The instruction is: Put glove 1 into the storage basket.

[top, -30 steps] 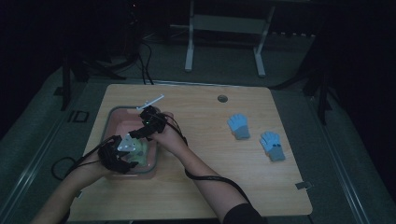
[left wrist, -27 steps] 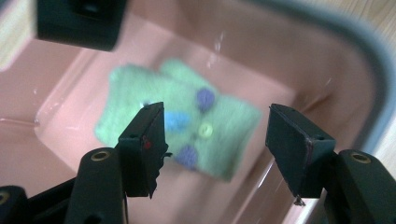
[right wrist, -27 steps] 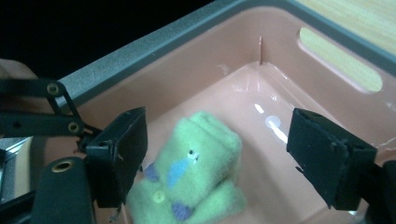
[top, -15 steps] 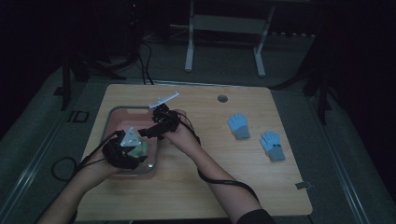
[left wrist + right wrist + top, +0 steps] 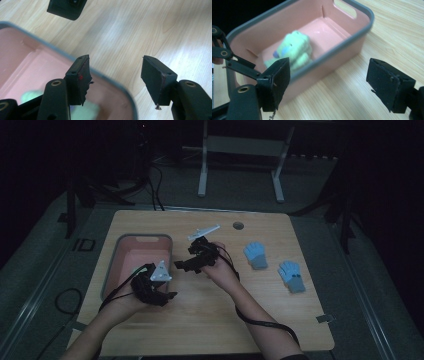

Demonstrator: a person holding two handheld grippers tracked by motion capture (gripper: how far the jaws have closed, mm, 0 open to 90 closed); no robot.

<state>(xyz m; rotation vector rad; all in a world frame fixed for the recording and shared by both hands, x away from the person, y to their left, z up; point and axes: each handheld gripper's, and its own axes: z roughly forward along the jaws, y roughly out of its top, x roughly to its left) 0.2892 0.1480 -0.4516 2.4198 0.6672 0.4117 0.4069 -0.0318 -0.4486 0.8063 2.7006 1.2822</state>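
A pink bin (image 5: 120,265) with a grey rim stands at the left of the wooden table. A green glove (image 5: 294,51) lies inside it, blurred. My left gripper (image 5: 159,287) hangs over the bin's near right corner, and its jaws (image 5: 115,62) stand open with nothing between them. My right gripper (image 5: 184,261) hovers just right of the bin, pointing back at it. It is open and empty too (image 5: 329,65). Two blue gloves (image 5: 255,254) (image 5: 291,276) lie flat on the table's right part.
A round hole (image 5: 238,226) sits near the table's far edge. Cables trail from both grippers toward the near edge. A metal stand (image 5: 240,160) rises on the floor beyond the table. Bare wood lies between the bin and the blue gloves.
Both grippers have come up and out of the bin and drifted right. The right one now stands beside the bin, the left at its near right corner.
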